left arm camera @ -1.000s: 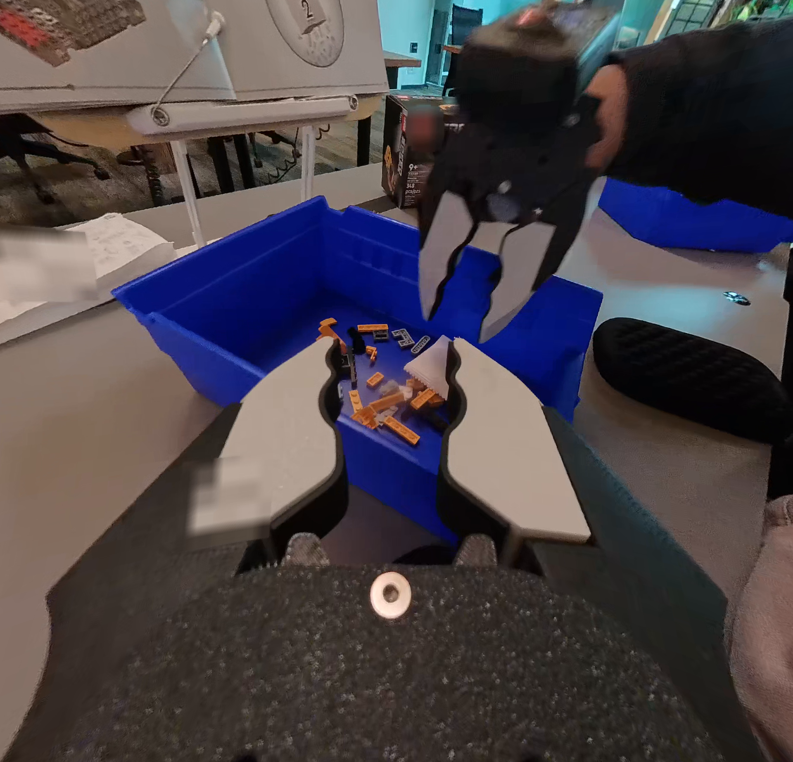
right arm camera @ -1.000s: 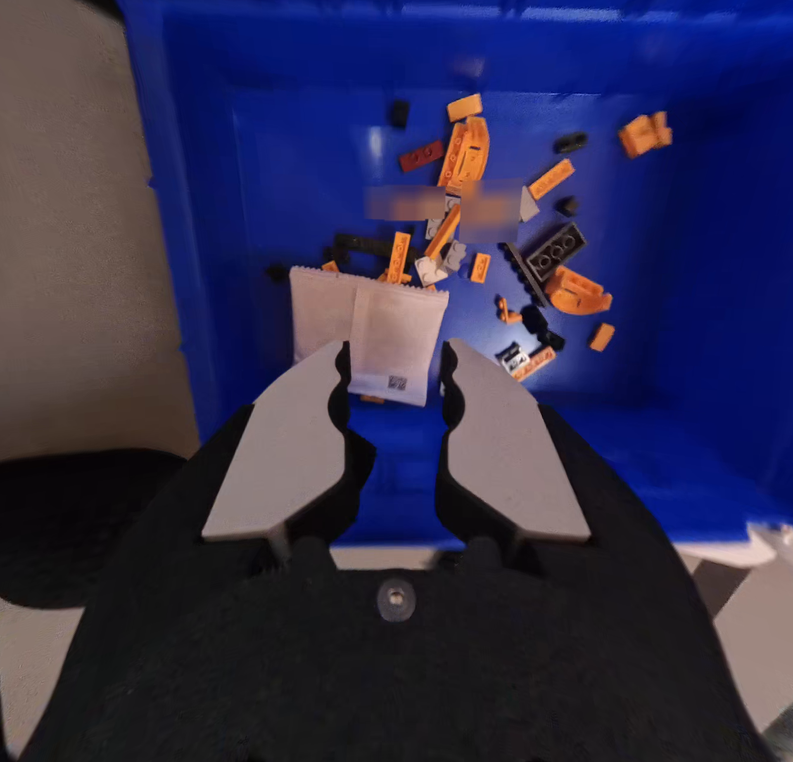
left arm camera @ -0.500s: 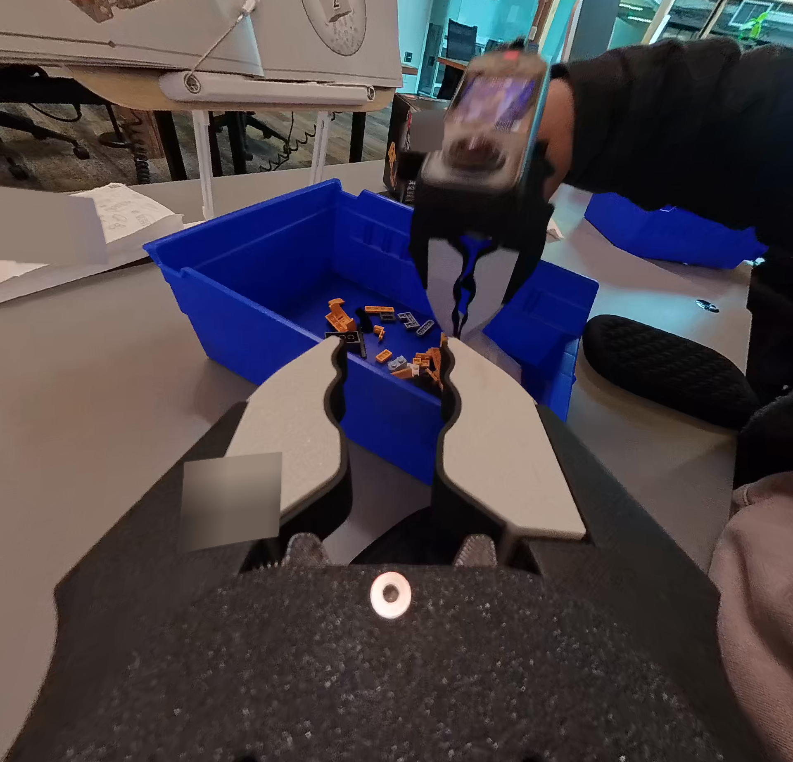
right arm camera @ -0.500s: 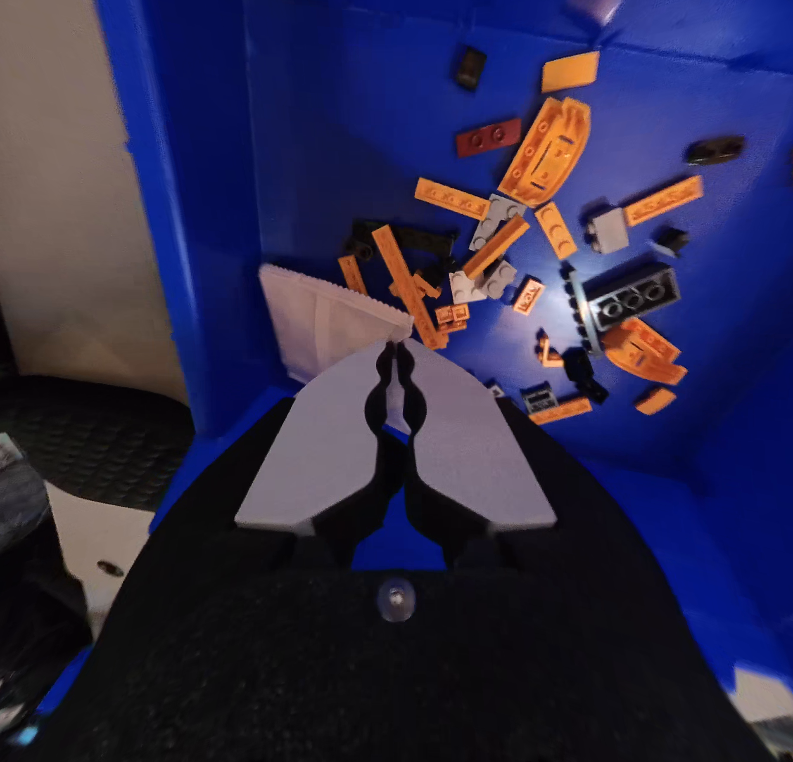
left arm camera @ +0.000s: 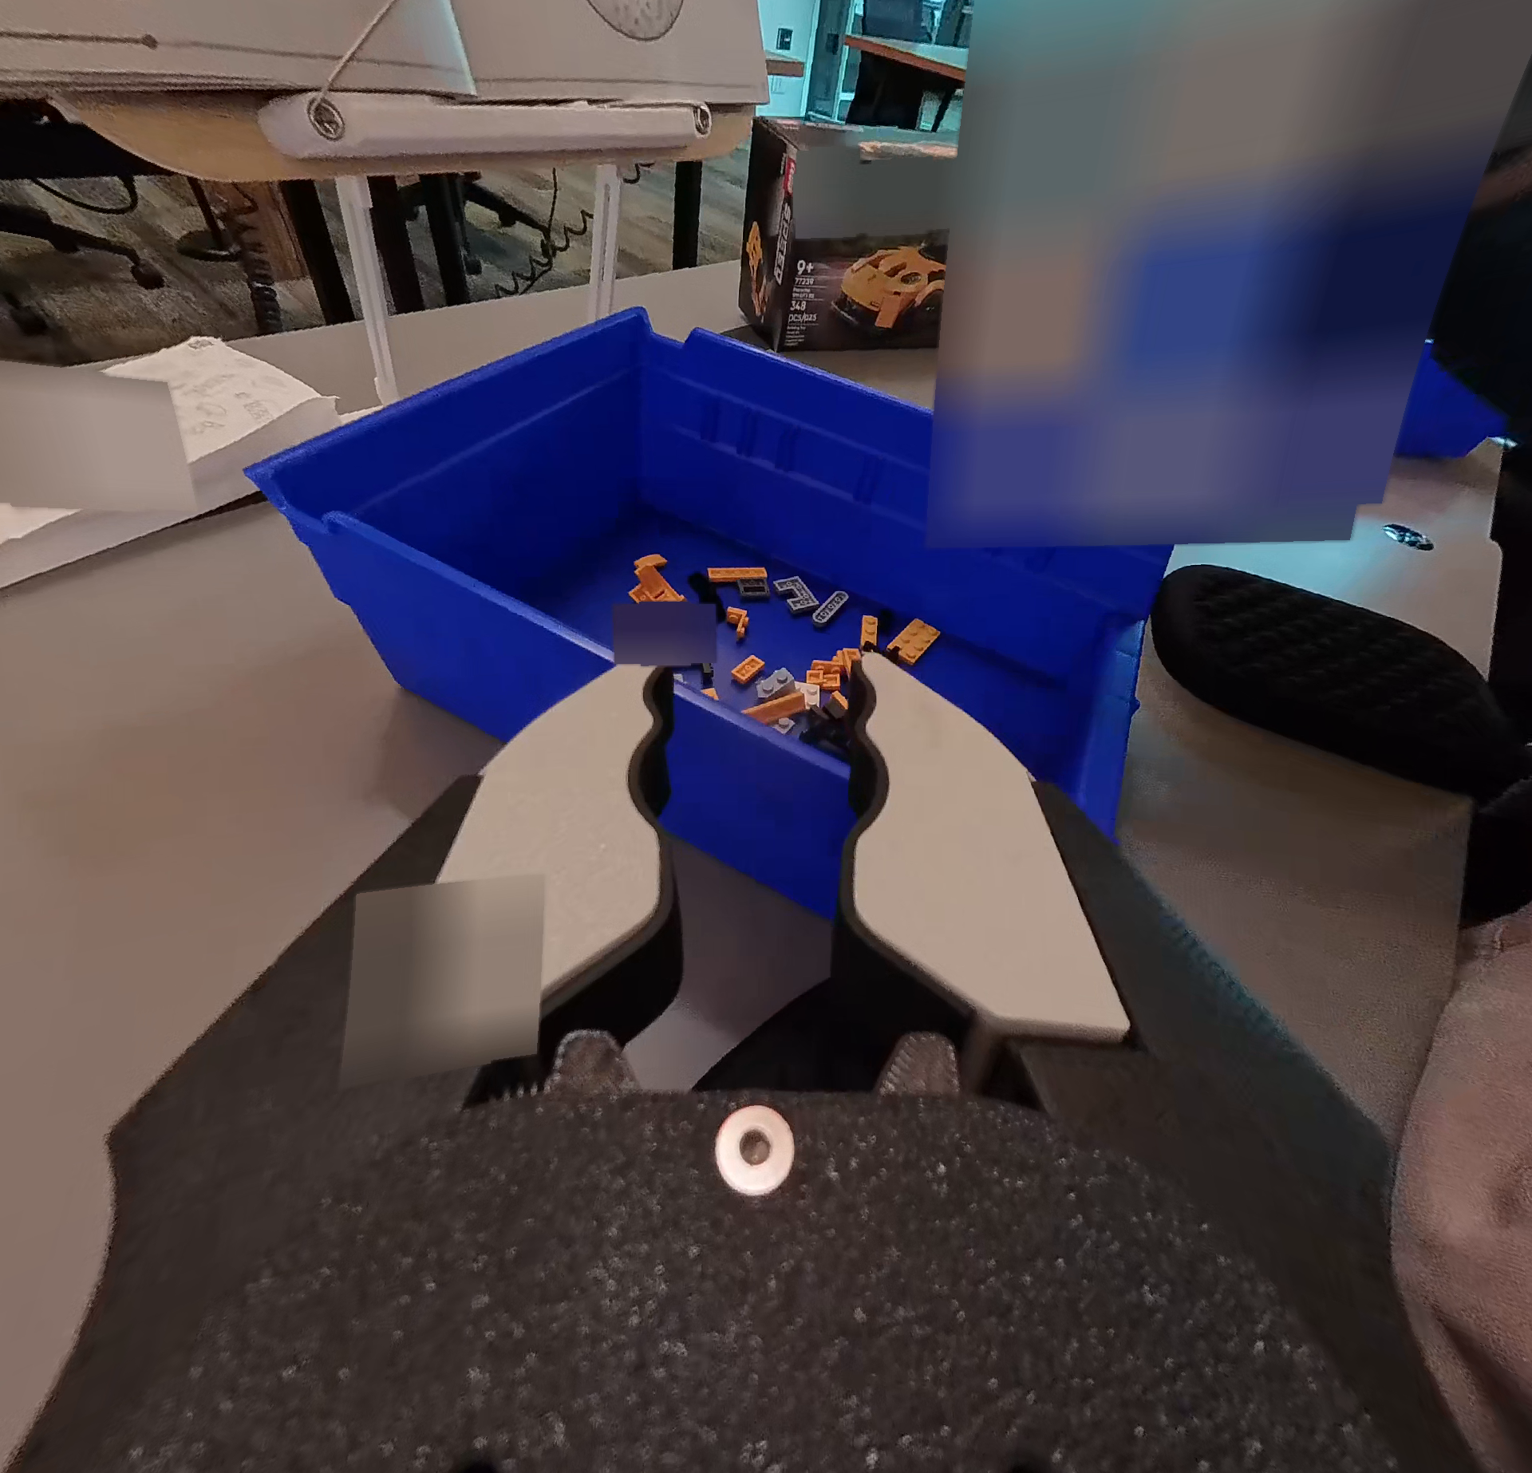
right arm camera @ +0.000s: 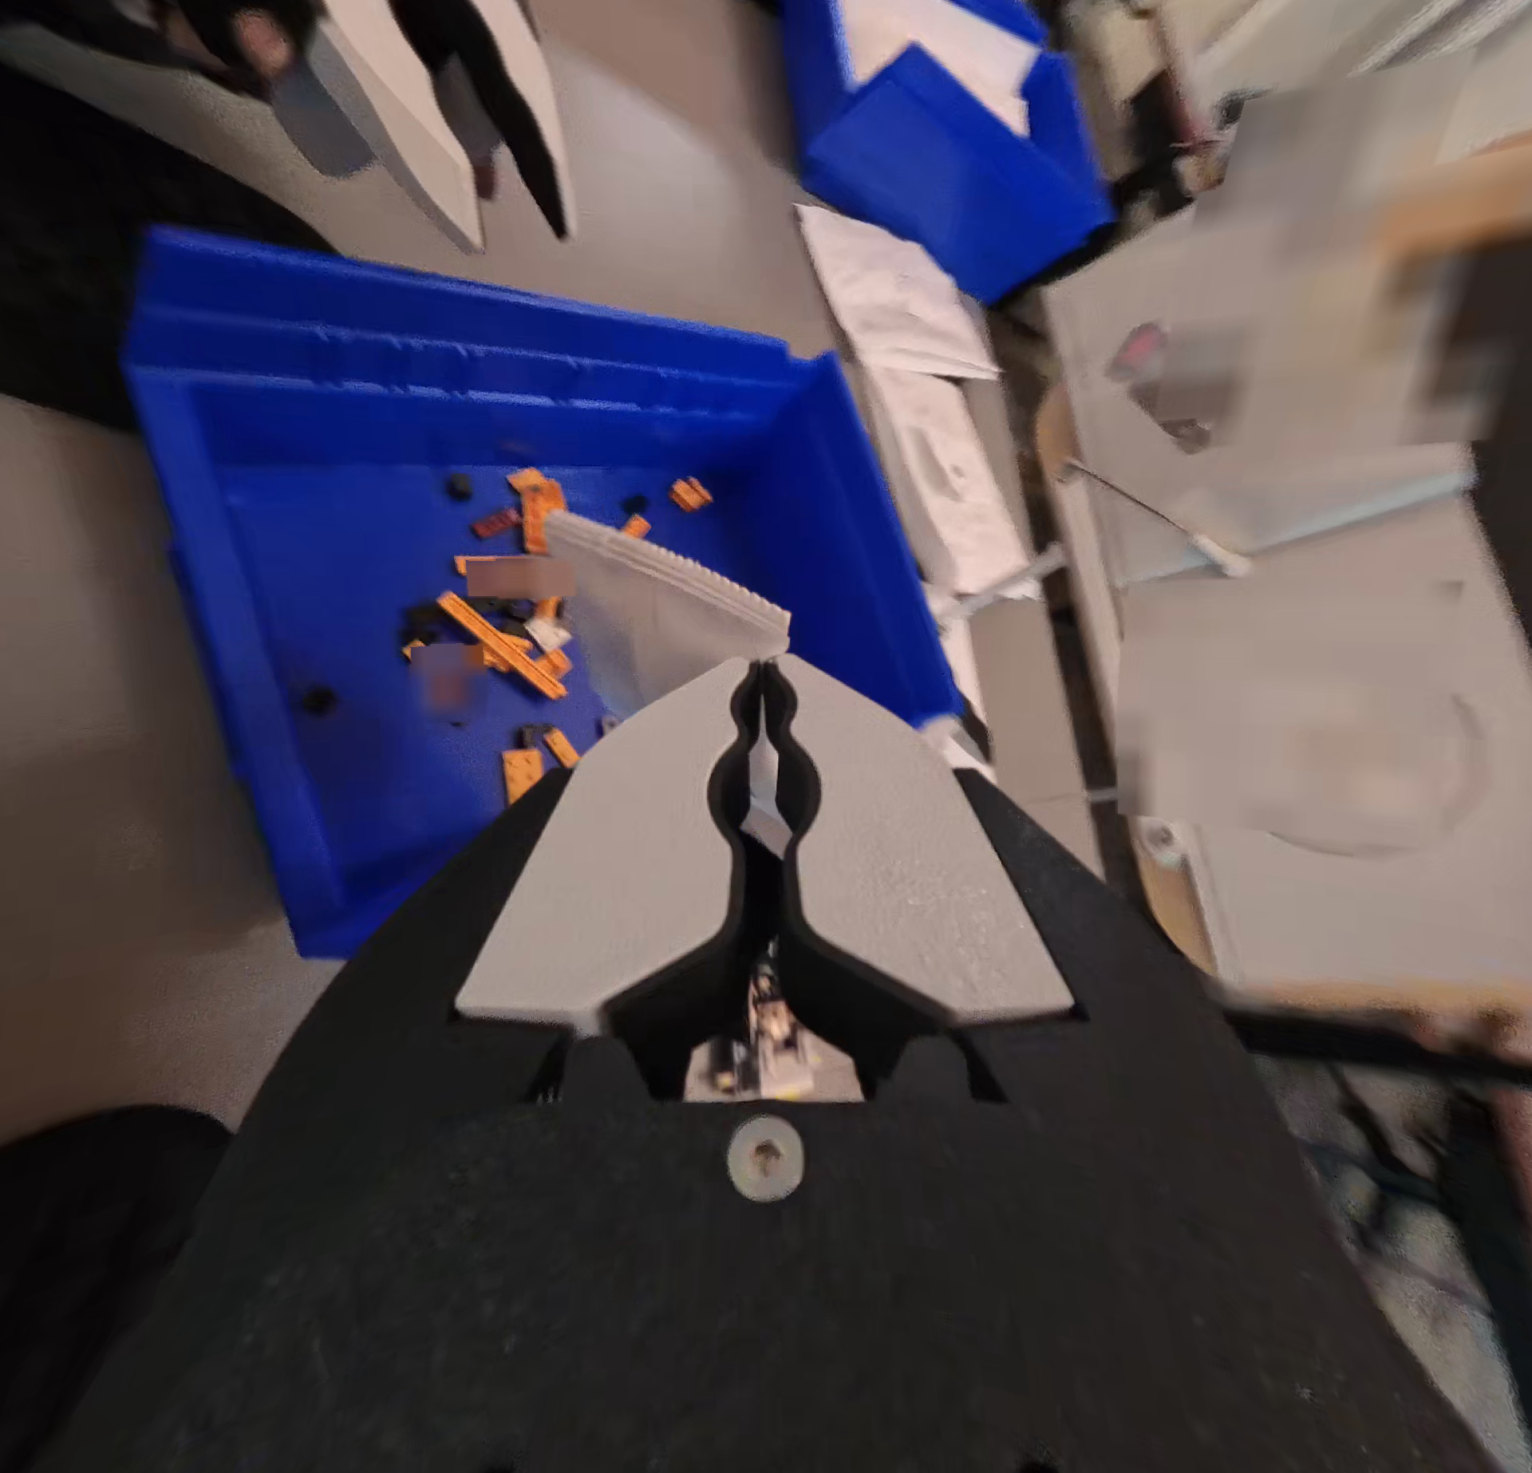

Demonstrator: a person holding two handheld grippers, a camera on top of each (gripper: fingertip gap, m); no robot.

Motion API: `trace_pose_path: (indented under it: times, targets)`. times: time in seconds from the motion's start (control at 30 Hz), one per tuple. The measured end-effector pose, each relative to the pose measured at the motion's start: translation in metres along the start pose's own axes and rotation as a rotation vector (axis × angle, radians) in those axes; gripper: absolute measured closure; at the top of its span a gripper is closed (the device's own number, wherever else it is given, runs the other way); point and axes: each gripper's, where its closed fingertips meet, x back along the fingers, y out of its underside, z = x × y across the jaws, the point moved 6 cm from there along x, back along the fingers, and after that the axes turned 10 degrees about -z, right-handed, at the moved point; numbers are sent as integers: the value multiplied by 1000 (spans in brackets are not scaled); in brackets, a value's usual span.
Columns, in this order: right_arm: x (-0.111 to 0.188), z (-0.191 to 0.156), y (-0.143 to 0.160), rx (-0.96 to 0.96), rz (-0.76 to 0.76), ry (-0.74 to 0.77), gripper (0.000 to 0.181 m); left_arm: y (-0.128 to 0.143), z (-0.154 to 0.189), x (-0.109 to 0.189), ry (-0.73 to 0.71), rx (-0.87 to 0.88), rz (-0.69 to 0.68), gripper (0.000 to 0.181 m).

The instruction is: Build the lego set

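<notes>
Between the right tongs (right arm camera: 761,670), pinched tight: a white bag (right arm camera: 663,612), now lifted clear of the blue bin (right arm camera: 249,604). Left tongs (left arm camera: 758,679) open, empty; bricks (left arm camera: 796,670) exposed for picking.

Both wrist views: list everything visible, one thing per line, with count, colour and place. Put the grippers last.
Bin: one, blue, on the table in front of the left gripper.
Lego pieces: many, mostly orange with some grey and black, loose on the bin floor.
Paper bag: one, white, pinched by the right gripper above the bin.
Second bin: one, blue, farther along the table, white paper inside.
Lego box: one, dark with an orange car pictured, behind the bin.
Instruction booklet: one, grey, on a stand.
Table: one, grey.
Black pad: one, beside the bin.
Left gripper: open, empty.
Right gripper: shut on the paper bag.
</notes>
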Motion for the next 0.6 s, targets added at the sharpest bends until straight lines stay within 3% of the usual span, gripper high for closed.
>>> trace_pose_path:
  times: [0.03,0.17,0.27,0.43,0.6]
  targets:
    - [7,-4,8,1,-14,95,181,1,1,-1,0,-2,-4,142]
    - [45,-12,48,-70,36,420,181,4,1,-2,-21,-12,-8,143]
    - [49,-25,96,-54,-144,585,181,5,-1,-2,-18,7,5,144]
    - [7,-85,154,-16,-396,459,180,5,-2,-4,-25,11,15,145]
    - [-1,-132,151,-186,-320,32,169,6,-2,-5,-34,7,-2,145]
